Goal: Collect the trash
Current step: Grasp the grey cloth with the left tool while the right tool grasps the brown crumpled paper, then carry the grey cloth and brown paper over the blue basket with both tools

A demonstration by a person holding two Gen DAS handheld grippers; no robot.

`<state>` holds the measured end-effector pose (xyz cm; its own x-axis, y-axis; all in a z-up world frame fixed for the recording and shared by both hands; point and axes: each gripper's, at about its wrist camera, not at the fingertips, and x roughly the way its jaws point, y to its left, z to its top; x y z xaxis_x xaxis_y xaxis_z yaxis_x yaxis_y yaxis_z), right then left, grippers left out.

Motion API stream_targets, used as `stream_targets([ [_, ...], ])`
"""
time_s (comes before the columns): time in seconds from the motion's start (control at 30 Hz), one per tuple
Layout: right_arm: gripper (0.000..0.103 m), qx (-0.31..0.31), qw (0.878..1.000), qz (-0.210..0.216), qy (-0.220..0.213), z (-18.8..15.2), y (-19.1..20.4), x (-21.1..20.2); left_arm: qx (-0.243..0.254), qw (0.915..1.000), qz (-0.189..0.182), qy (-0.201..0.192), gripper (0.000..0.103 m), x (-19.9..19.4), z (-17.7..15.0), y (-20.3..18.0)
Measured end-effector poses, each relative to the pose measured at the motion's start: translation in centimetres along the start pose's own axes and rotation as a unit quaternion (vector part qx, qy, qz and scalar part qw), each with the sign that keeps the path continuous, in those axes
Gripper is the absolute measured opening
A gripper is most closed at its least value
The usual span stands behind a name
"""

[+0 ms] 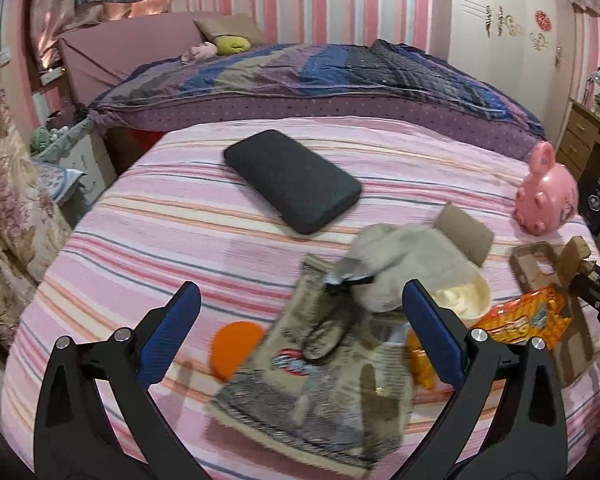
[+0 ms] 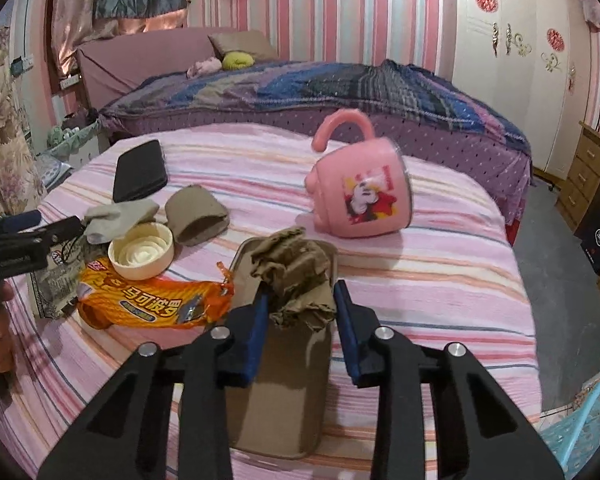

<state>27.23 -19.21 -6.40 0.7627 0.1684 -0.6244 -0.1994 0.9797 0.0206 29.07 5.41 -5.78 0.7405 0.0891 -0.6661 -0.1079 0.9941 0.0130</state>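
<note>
My right gripper [image 2: 300,300] is shut on a crumpled brown cardboard scrap [image 2: 296,276] and holds it over a brown paper tray [image 2: 280,400] on the striped bedspread. My left gripper [image 1: 300,304] is open above a grey printed wrapper [image 1: 312,392] and a grey sock [image 1: 396,264]. An orange snack wrapper [image 2: 152,300] [image 1: 524,320], a cream plastic lid [image 2: 142,252] [image 1: 468,300] and a cardboard tube [image 2: 198,214] [image 1: 466,232] lie between the grippers. An orange disc [image 1: 232,348] lies left of the grey wrapper.
A black case [image 1: 292,180] [image 2: 140,170] lies further back on the bed. A pink cartoon mug [image 2: 360,196] [image 1: 546,192] lies on its side at the right. A purple quilt [image 1: 320,76], wooden drawers [image 2: 592,172] and a blue basket [image 2: 588,428] surround the bed.
</note>
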Motion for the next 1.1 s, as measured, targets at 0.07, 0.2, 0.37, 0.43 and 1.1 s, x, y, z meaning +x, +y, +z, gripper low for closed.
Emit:
stream_targets([
  [0.07, 0.032, 0.000, 1.000, -0.004, -0.004, 0.0, -0.3, -0.4, -0.002, 1.0000, -0.007, 0.001, 0.097, 0.1, 0.1, -0.4],
  [0.2, 0.032, 0.006, 1.000, -0.010, -0.004, -0.2, -1.2, -1.0, -0.004, 0.9996, -0.026, 0.009, 0.091, 0.7, 0.3, -1.5],
  [0.37, 0.032, 0.011, 1.000, -0.015, -0.003, -0.6, -2.4, -1.5, 0.016, 0.9985, -0.037, 0.037, 0.050, 2.2, 0.0, -2.7],
  [0.43, 0.032, 0.013, 1.000, -0.017, -0.005, -0.6, -2.8, -1.7, 0.022, 0.9981, -0.040, 0.043, 0.031, 2.5, -0.1, -2.9],
  [1.1, 0.032, 0.004, 0.999, -0.028, -0.027, -1.2, -3.5, -4.3, -0.016, 0.9995, -0.007, -0.026, 0.014, -3.5, 0.8, -0.2],
])
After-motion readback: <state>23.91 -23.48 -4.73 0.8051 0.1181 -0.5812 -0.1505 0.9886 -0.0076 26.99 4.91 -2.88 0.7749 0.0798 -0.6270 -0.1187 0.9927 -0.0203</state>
